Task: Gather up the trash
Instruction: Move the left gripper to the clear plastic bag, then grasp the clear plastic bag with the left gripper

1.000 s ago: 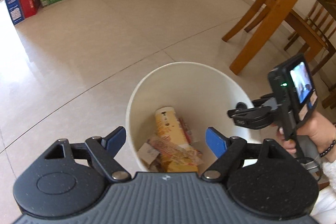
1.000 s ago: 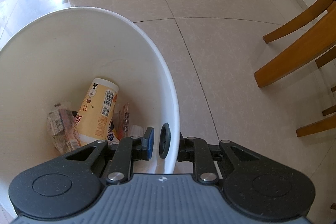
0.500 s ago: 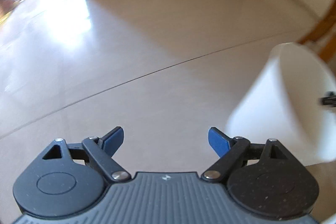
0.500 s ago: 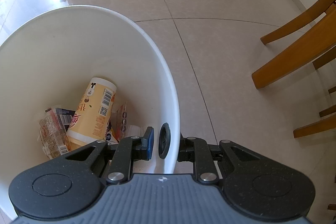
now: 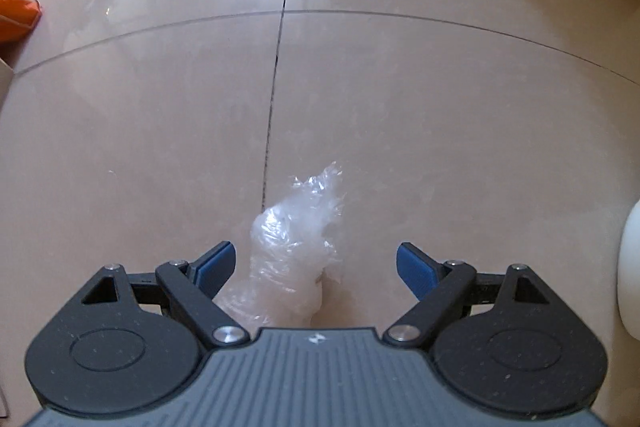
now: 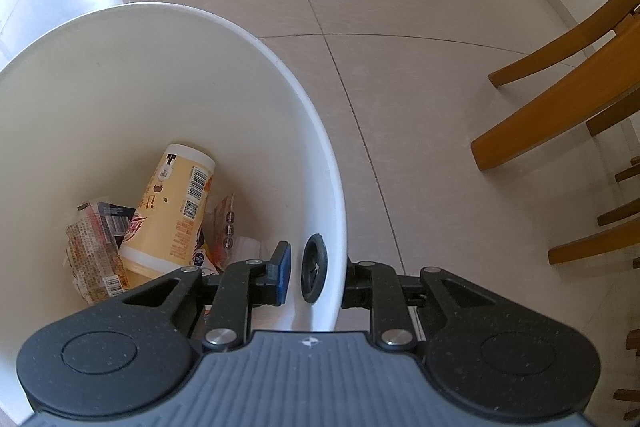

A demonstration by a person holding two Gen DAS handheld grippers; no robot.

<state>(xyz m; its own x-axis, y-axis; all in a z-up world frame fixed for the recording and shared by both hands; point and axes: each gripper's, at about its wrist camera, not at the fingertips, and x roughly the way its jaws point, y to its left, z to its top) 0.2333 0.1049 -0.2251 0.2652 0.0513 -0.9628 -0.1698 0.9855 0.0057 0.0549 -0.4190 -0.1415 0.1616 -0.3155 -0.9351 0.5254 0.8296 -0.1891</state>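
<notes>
Left gripper [image 5: 316, 263] spread around one plastic wad [image 5: 292, 259]; right gripper [image 6: 316, 273] clamped on one bin [image 6: 256, 99] rim.

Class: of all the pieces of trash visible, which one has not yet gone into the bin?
The crumpled clear plastic wrap, lying on the floor; the cup and wrappers lie inside.

Left tool [image 5: 316, 265] points steeply down, its blue pads spread wide; right tool [image 6: 314, 273] stands nearly closed.
</notes>
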